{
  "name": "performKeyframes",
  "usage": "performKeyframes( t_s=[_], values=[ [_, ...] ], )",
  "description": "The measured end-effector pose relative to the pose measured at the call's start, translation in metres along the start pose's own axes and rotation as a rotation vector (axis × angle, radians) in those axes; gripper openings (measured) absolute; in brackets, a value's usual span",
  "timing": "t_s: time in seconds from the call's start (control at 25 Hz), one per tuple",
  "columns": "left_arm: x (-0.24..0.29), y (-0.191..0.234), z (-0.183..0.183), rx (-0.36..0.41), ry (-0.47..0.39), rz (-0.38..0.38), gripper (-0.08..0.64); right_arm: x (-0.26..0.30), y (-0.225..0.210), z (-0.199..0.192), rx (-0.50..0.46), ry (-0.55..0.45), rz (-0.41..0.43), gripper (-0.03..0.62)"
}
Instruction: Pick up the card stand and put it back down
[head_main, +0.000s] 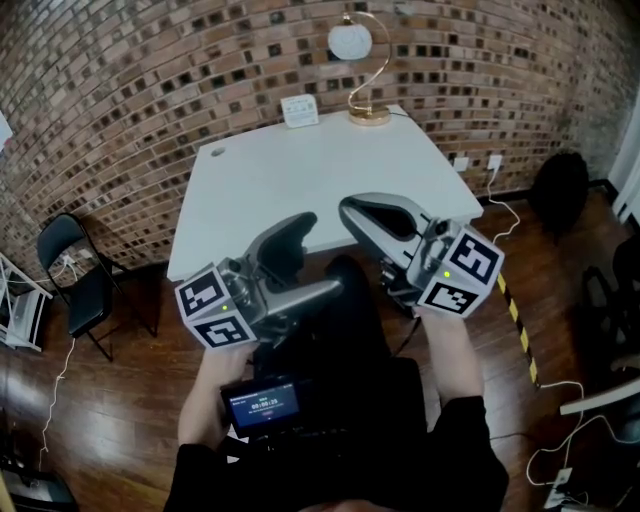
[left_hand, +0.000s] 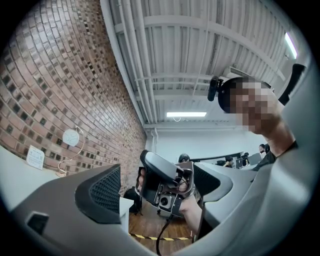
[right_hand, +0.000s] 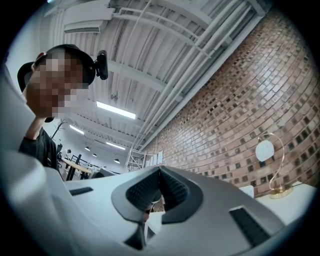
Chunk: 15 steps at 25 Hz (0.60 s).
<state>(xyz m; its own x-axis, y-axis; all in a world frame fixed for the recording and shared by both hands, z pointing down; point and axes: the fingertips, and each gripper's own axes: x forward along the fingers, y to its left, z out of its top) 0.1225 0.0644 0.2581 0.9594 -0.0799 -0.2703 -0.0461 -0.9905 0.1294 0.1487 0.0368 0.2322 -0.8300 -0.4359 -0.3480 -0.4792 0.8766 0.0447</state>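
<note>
A brick wall (head_main: 120, 90) backs the white table (head_main: 280, 190) in the head view, where the card stand (head_main: 362, 70) stands upright at the far edge, well apart from the left gripper (head_main: 315, 262) and right gripper (head_main: 350, 212) held over the near edge. The left gripper view shows its fingers (left_hand: 100, 192) spread, empty, framing the other gripper beyond. The right gripper view shows its fingers (right_hand: 172, 192) pressed together on nothing, the stand far right on the table.
</note>
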Motion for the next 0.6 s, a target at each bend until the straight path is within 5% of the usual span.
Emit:
performKeyframes(
  t_s=[0.6],
  values=[
    [-0.0006, 0.0014, -0.0093, -0.018, 0.004, 0.008, 0.449, -0.0003, 0.0008, -0.0037, 0.010, 0.007, 0.013, 0.017]
  ],
)
